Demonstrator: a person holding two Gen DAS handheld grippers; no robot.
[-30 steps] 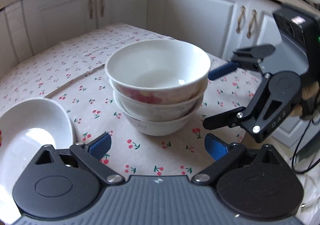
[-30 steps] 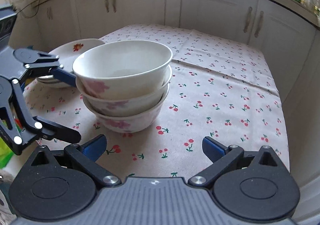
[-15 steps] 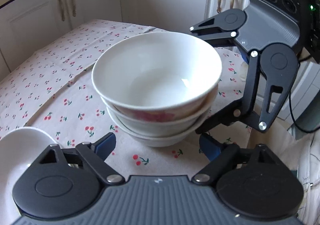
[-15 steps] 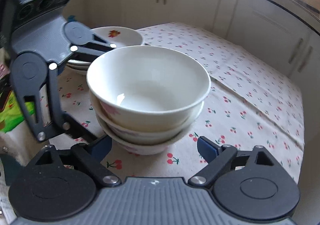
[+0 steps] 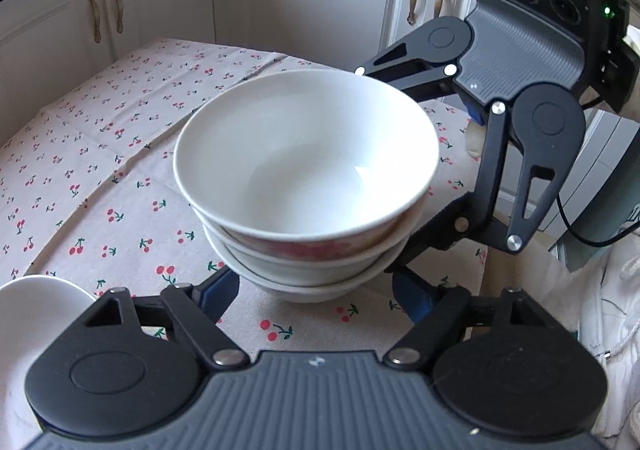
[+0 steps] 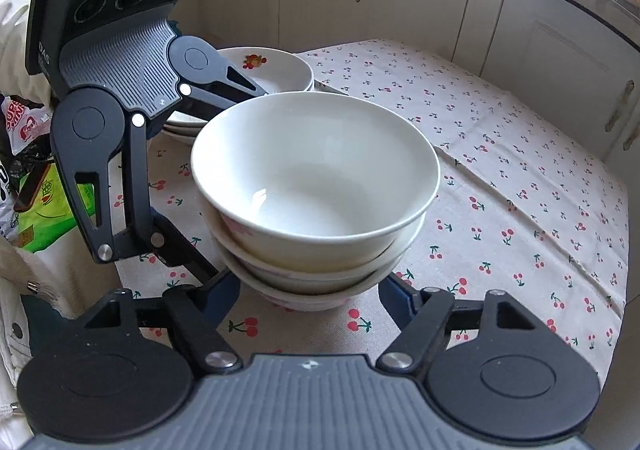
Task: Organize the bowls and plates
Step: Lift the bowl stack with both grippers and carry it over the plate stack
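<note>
Got my left gripper point(image 5: 316, 290) and right gripper point(image 6: 310, 292) angled down, facing each other. Both sets of jaws have just been closing in, blue pads point(image 6: 222, 296) hugging the bottom of the bowl stack point(image 6: 316, 186).

Stack of bowls point(image 6: 316, 186) between right gripper point(image 6: 310, 298) jaws, just closing.

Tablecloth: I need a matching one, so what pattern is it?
Small red cherries with green stems on the beige tablecloth, clearest in the right wrist view.
</note>
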